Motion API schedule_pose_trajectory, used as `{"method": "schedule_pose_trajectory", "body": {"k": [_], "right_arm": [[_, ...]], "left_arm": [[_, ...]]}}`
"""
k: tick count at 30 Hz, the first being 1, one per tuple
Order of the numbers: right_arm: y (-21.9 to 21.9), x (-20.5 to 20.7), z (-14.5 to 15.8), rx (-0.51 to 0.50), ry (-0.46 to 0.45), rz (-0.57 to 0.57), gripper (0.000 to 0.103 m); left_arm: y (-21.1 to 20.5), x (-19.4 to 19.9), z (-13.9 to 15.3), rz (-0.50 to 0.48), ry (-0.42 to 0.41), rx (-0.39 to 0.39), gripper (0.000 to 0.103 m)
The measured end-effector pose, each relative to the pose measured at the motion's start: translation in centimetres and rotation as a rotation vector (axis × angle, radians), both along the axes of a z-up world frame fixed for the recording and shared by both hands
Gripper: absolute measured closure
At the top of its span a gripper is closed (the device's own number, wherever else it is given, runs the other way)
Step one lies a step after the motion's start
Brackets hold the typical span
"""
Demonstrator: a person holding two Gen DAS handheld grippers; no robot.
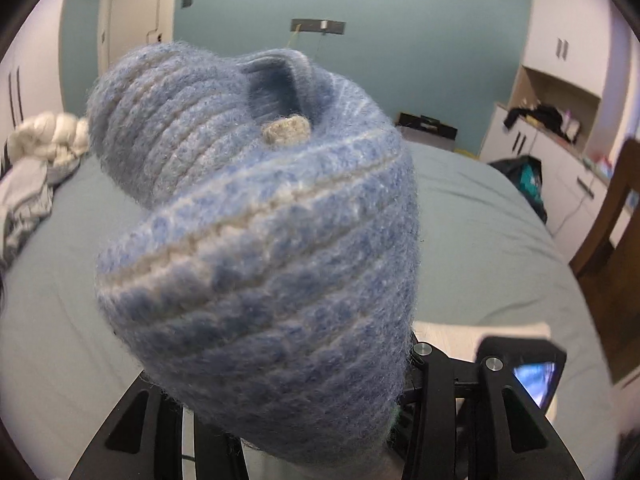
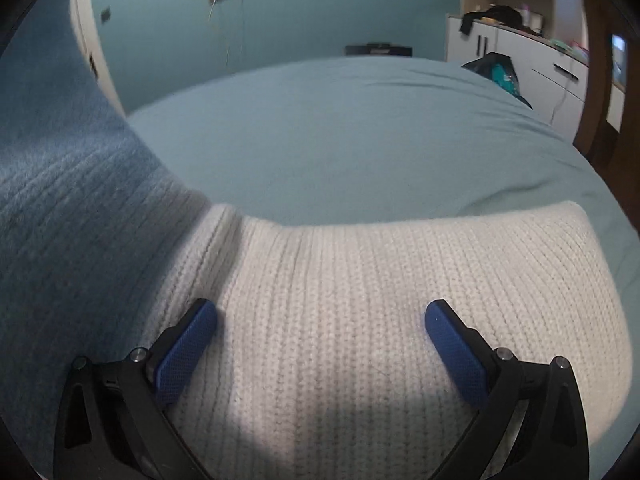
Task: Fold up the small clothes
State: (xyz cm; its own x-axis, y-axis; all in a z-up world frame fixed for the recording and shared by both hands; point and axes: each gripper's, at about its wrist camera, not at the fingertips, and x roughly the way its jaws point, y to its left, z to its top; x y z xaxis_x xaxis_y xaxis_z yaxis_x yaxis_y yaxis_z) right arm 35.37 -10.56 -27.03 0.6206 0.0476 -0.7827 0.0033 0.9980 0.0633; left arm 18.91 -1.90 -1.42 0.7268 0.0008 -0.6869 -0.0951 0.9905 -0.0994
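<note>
A fuzzy blue knit garment with pale stripes (image 1: 256, 240) is bunched up right in front of the left wrist camera and hides my left gripper's fingertips; it hangs lifted above the bed (image 1: 480, 240). In the right wrist view the same blue knit (image 2: 72, 208) drapes down the left side. My right gripper (image 2: 320, 320) is open, its blue pads (image 2: 186, 352) spread just above a folded white knit garment (image 2: 380, 280) lying flat on the bed (image 2: 340, 132).
A heap of white and grey clothes (image 1: 36, 160) lies at the bed's far left. White cabinets (image 1: 560, 152) and a dark bag (image 1: 524, 180) stand to the right. A brown wooden post (image 1: 616, 240) is at the right edge.
</note>
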Motion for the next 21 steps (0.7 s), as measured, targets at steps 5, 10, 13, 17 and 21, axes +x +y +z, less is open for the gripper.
{"method": "schedule_pose_trajectory", "body": {"k": [5,10,13,17,21], "right_arm": [[-4.3,0.6,2.6,0.182,0.116,0.142,0.001],[-13.7,-2.3,6.4,0.238,0.072,0.005,0.001],[-18.7,-4.4,7.6,0.216,0.027,-0.066,0.001],[-22.0,-4.8,6.7,0.288,0.037,-0.275,0.001],[-22.3,-6.3,5.6,0.384,0.042,-0.46,0.001]], "left_arm": [[-3.5,-1.2,2.0,-0.088,-0.085,0.121,0.059],[-9.7,-2.5,1.9,-0.196,-0.122,0.362,0.059],[-14.6,-3.3,-0.1,-0.278,-0.129,0.549,0.059],[-20.4,-5.4,-3.4,-0.398,-0.15,0.749,0.058],[-25.3,-7.5,-7.8,-0.525,-0.111,0.911,0.056]]}}
